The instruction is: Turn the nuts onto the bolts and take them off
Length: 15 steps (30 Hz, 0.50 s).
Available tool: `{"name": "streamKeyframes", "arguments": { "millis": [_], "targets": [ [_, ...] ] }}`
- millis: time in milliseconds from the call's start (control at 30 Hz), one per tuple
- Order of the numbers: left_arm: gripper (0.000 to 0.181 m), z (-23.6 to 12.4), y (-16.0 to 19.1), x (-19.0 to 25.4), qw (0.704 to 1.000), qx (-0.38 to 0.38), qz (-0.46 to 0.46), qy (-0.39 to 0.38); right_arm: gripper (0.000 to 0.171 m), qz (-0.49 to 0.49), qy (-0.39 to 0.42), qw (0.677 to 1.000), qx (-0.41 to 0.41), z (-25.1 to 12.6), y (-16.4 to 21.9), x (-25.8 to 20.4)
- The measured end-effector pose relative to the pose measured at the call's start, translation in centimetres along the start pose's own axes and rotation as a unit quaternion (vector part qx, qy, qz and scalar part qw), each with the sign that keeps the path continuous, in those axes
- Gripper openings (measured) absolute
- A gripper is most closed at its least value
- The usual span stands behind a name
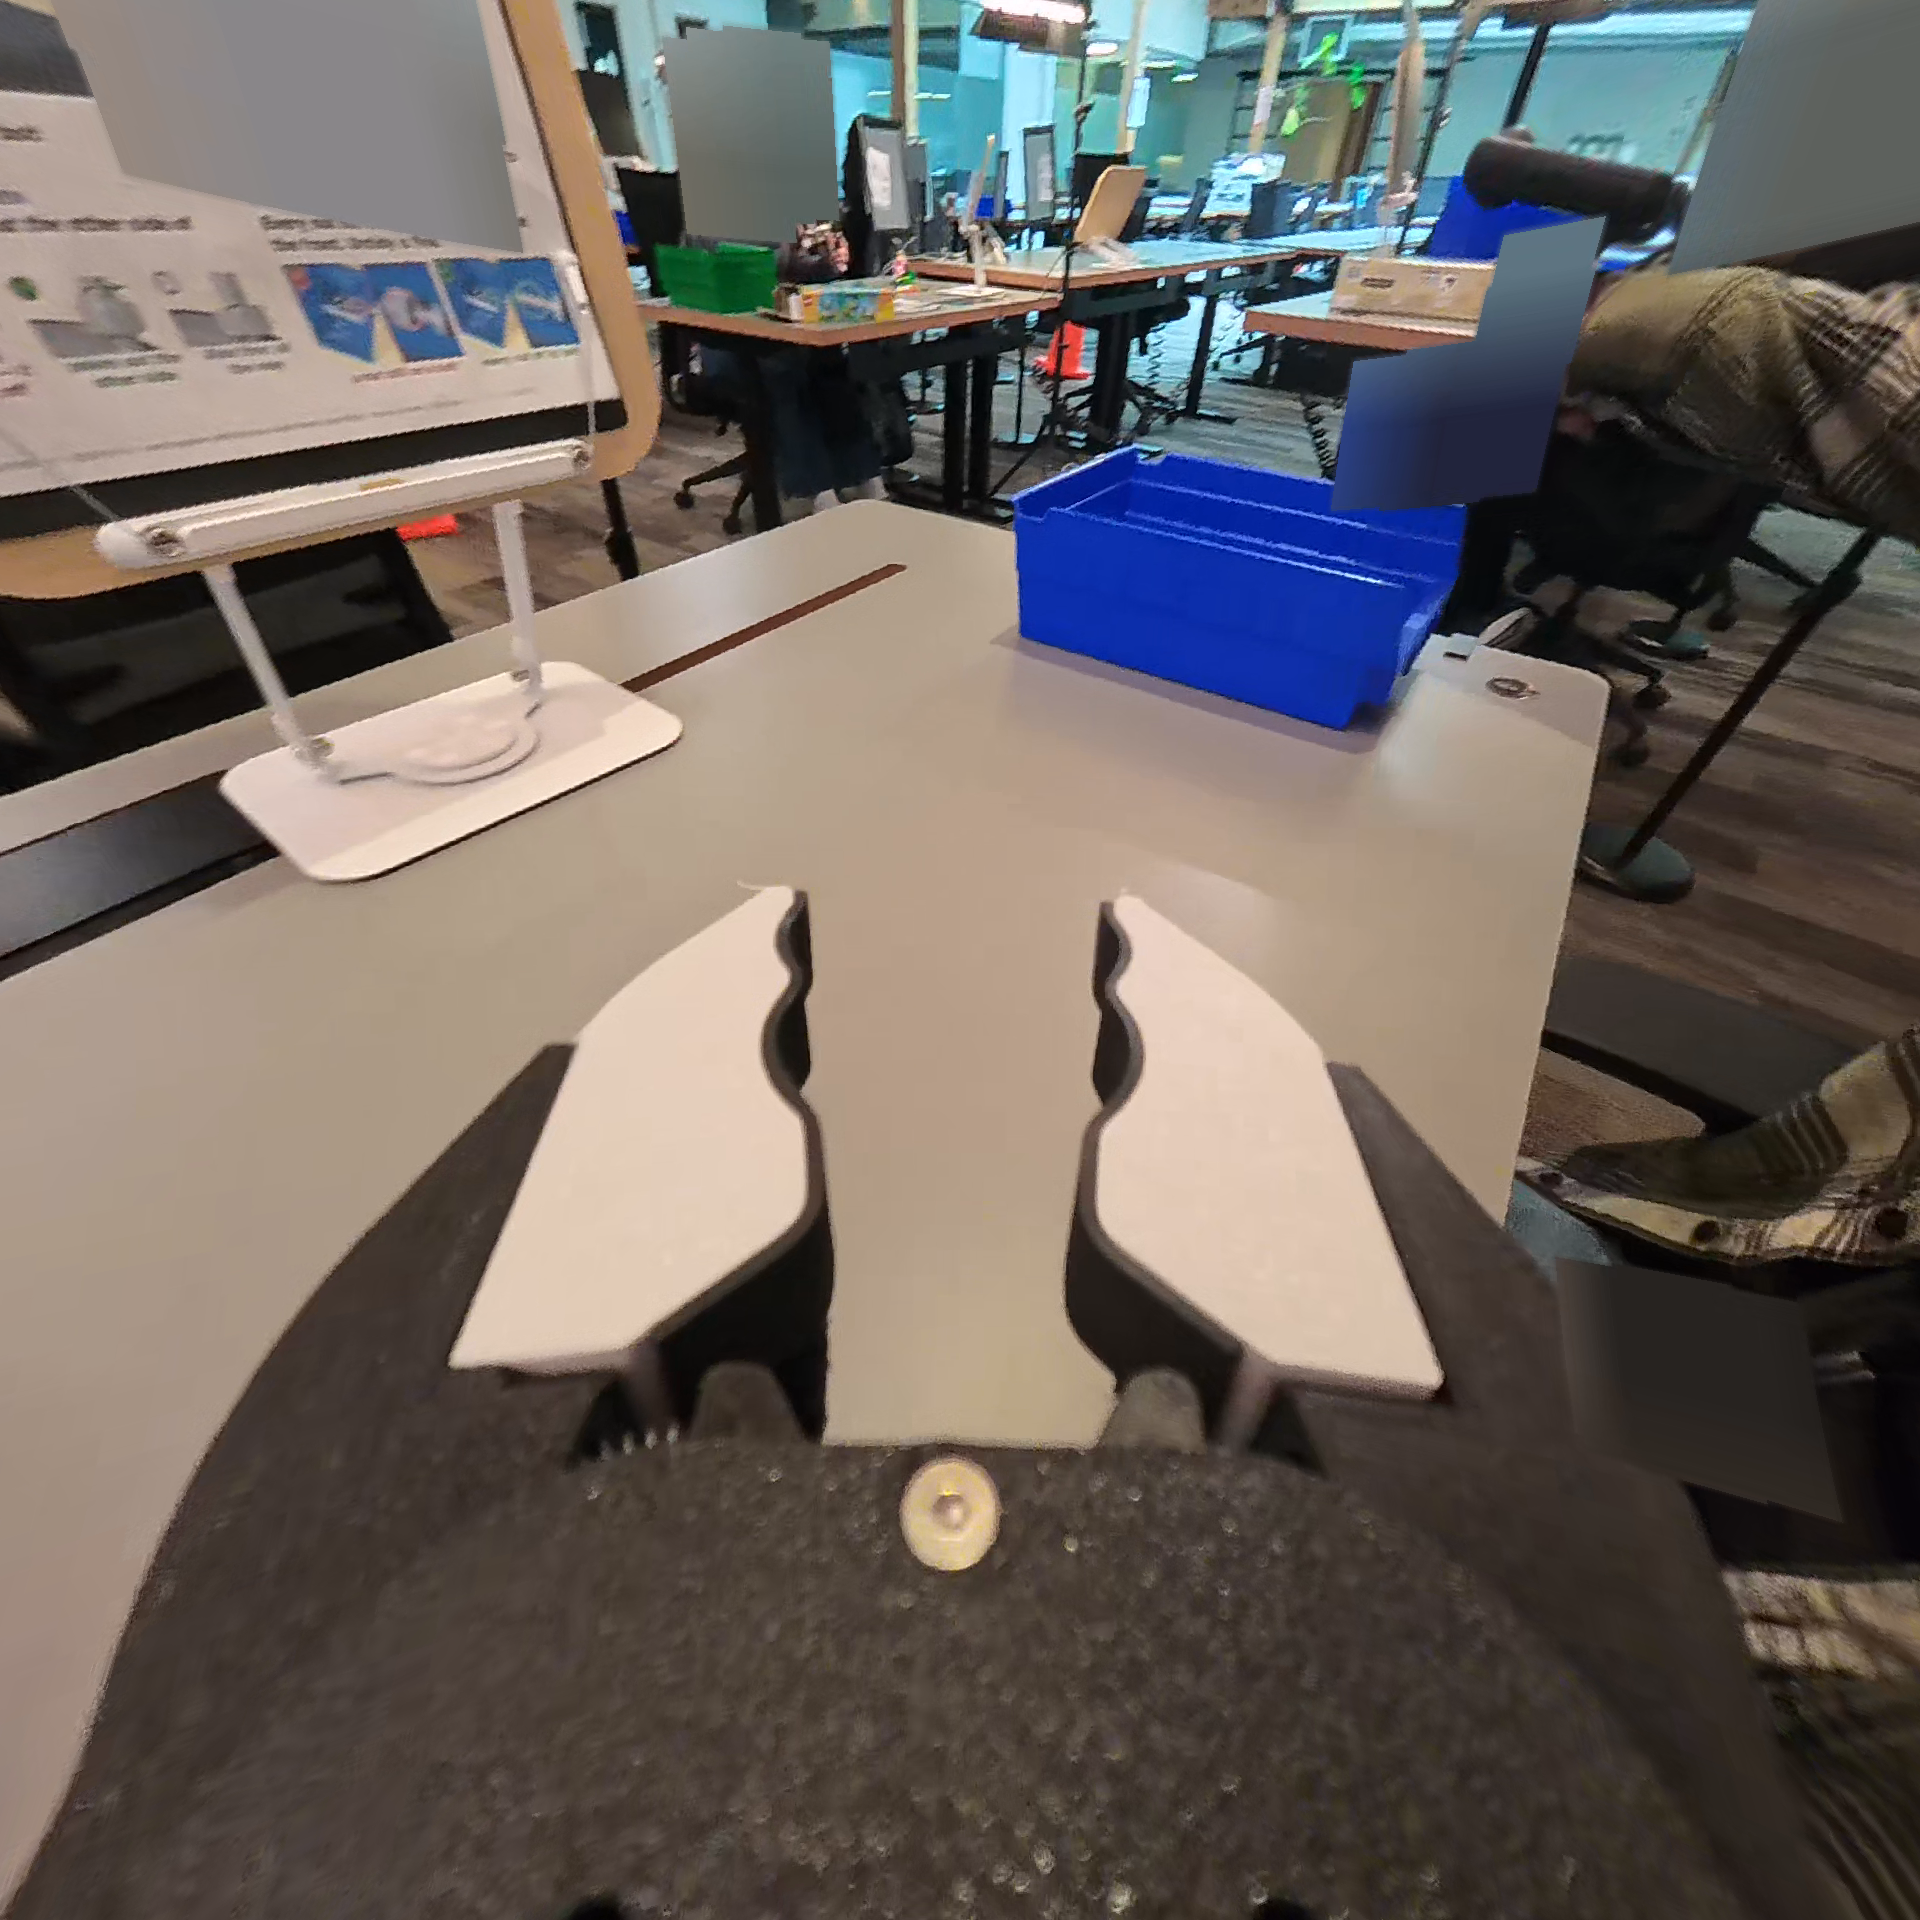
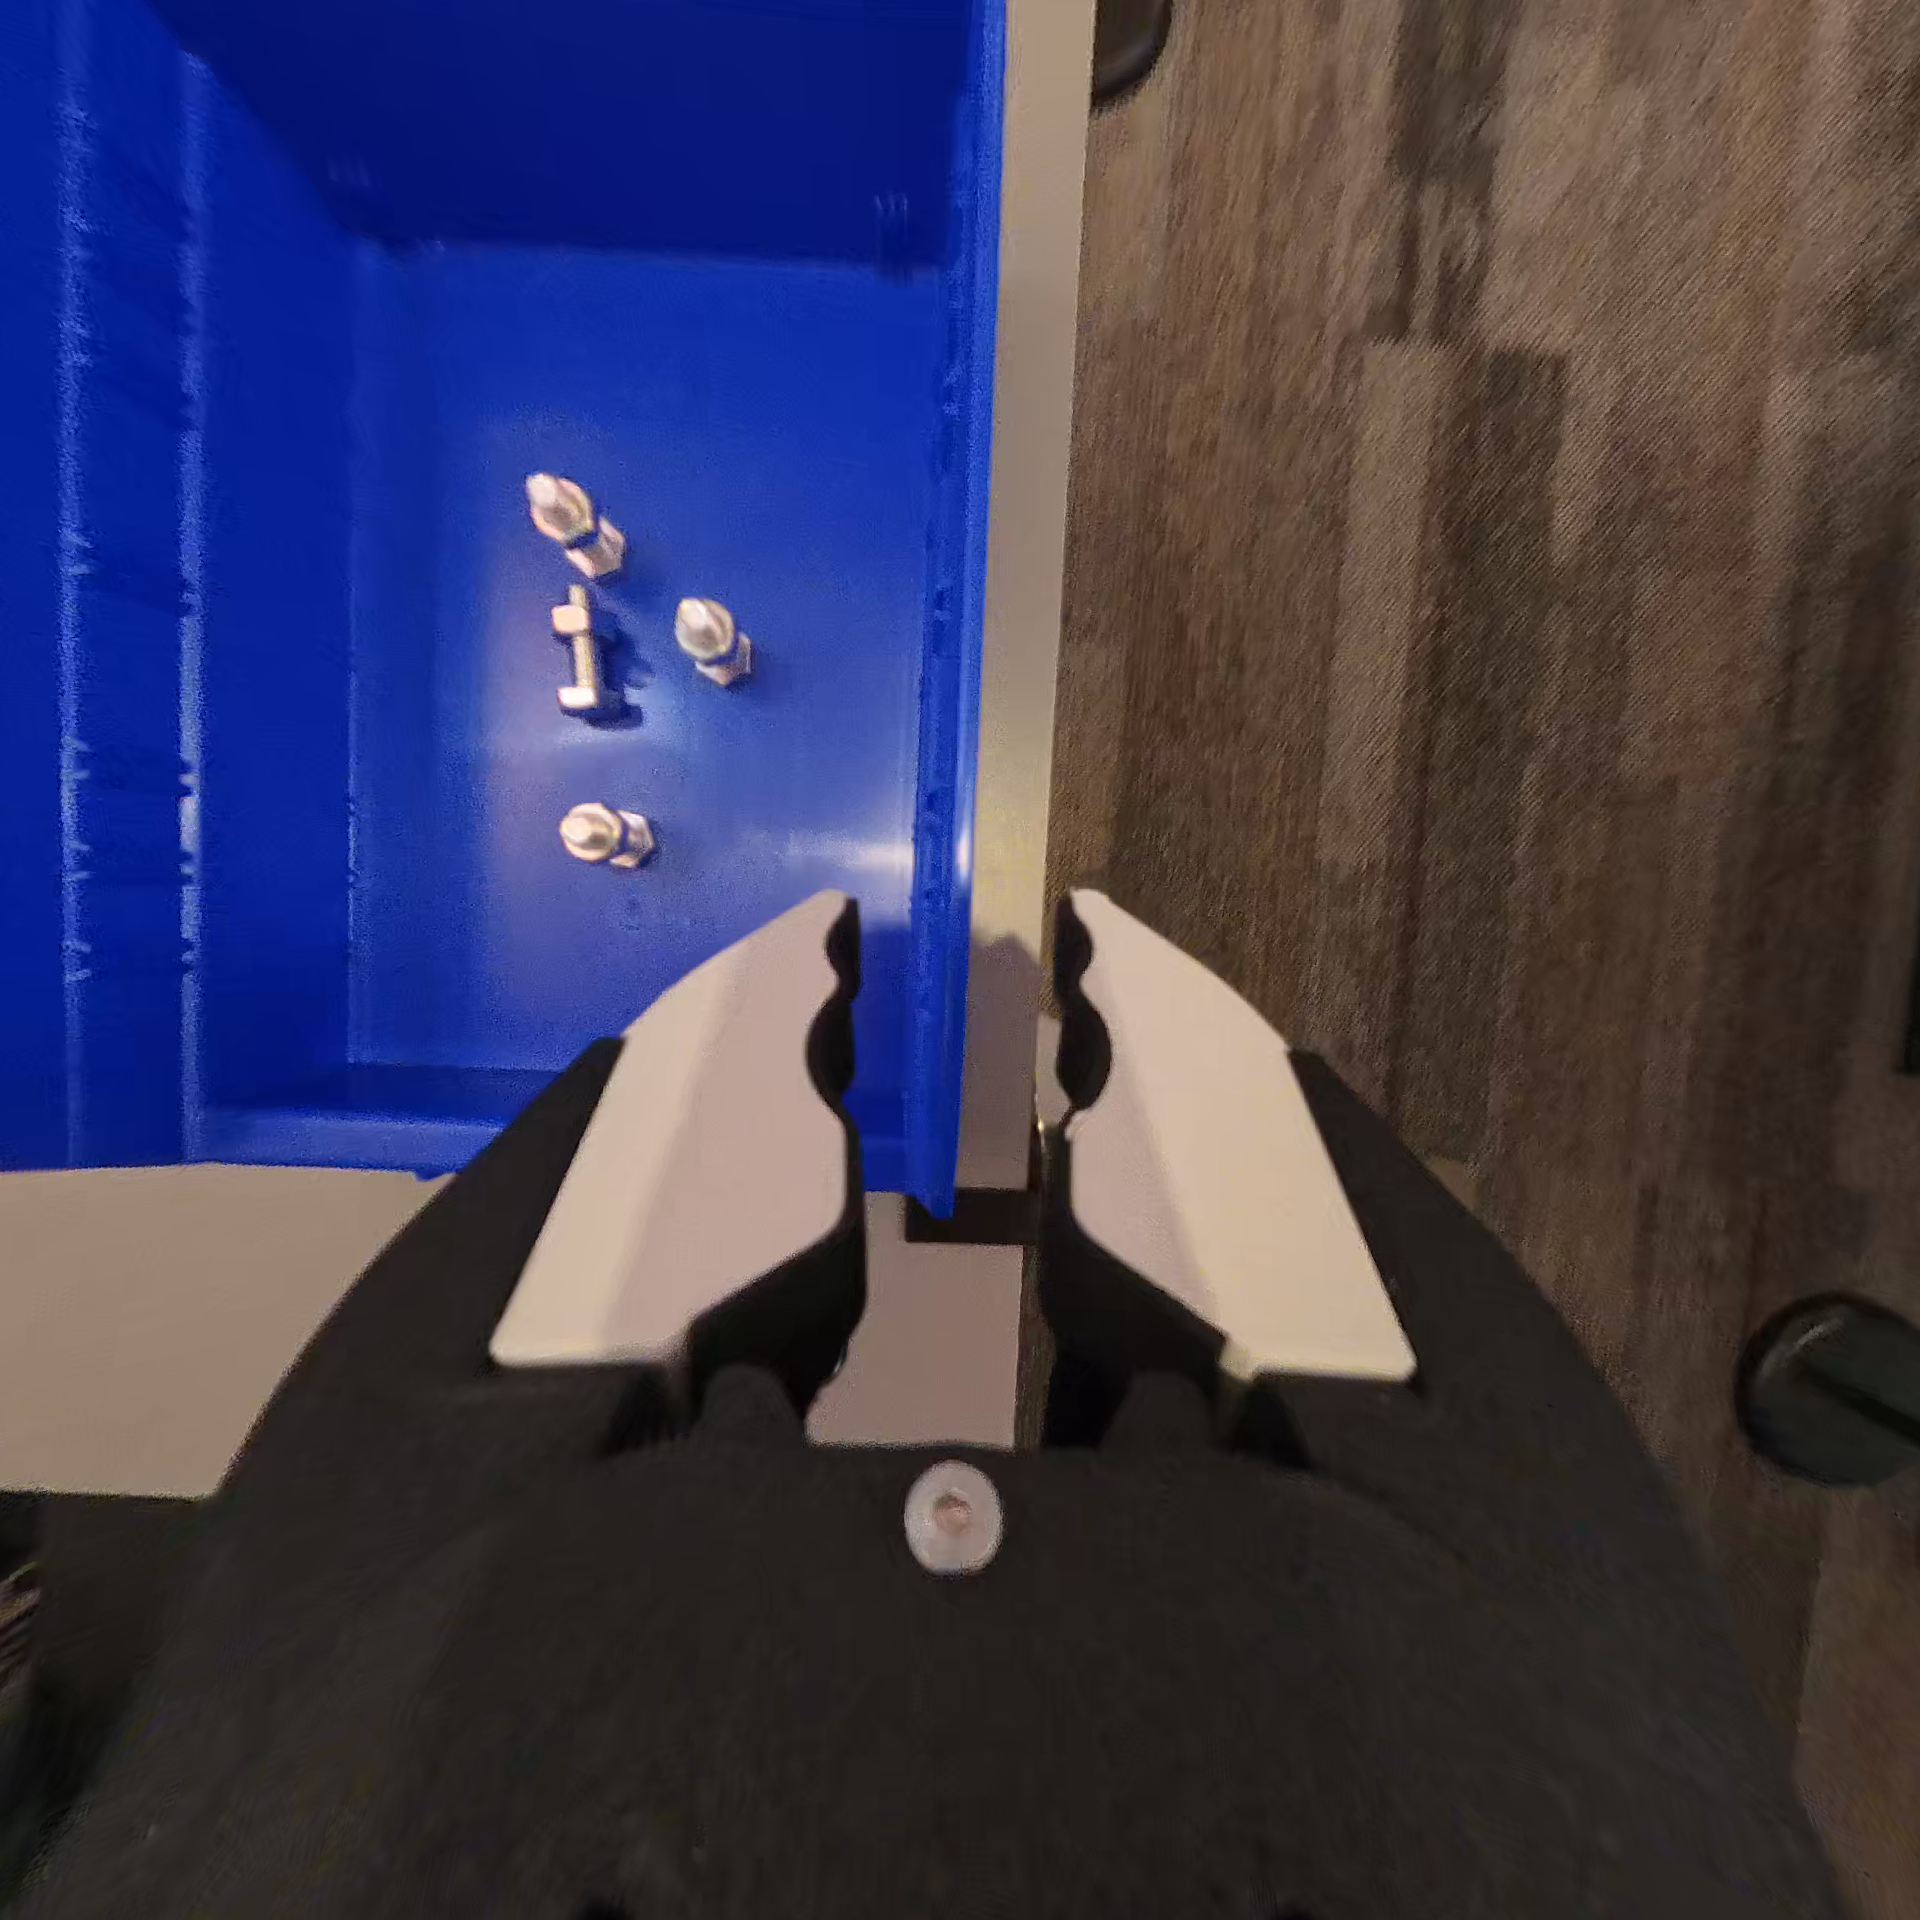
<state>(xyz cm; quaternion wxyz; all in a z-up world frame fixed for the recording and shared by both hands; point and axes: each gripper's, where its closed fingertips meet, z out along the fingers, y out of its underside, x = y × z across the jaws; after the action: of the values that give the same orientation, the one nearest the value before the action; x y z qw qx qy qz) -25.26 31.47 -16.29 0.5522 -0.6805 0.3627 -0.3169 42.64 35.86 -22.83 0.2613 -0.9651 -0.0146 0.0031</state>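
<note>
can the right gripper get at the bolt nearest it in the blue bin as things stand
Probably yes. The right gripper is open and empty, above the bin's near corner. The nearest bolt lies uncovered on the floor of the bin, apart from the others. The gripper straddles the right wall, so it must shift left first.

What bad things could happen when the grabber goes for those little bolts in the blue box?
1. The right gripper hangs open astride the blue bin wall; going straight down, it would likely bump that wall.
2. The bolts are small and lie close together, so the fingers might nudge a neighbour or lose their hold.
3. The bin sits near the table edge, so a shove might push it towards the floor.
</note>
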Motion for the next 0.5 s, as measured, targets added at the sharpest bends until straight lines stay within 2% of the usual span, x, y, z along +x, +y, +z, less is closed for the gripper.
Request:
{"name": "streamKeyframes", "arguments": {
  "millis": [167,233,400,500],
  "targets": [
    [0.052,-1.8,-0.2,-0.8,1.0,0.001,-0.009,-0.028,0.024,0.038,-0.07,0.991,-0.105,3.0,0.7,-0.4],
    [0.051,-2.0,-0.2,-1.0,0.999,0.003,-0.018,-0.031,0.006,0.04,-0.08,0.987,-0.135,3.8,1.0,-0.5],
    [0.05,-2.3,0.2,-1.2,0.999,0.005,-0.023,-0.033,0.005,0.033,-0.059,0.981,-0.181,3.9,1.5,-0.8],
    [0.05,-2.6,0.3,-1.1,0.999,0.013,-0.029,-0.028,0.004,0.03,-0.051,0.982,-0.18,3.8,1.5,-1.7]
  ]
}}
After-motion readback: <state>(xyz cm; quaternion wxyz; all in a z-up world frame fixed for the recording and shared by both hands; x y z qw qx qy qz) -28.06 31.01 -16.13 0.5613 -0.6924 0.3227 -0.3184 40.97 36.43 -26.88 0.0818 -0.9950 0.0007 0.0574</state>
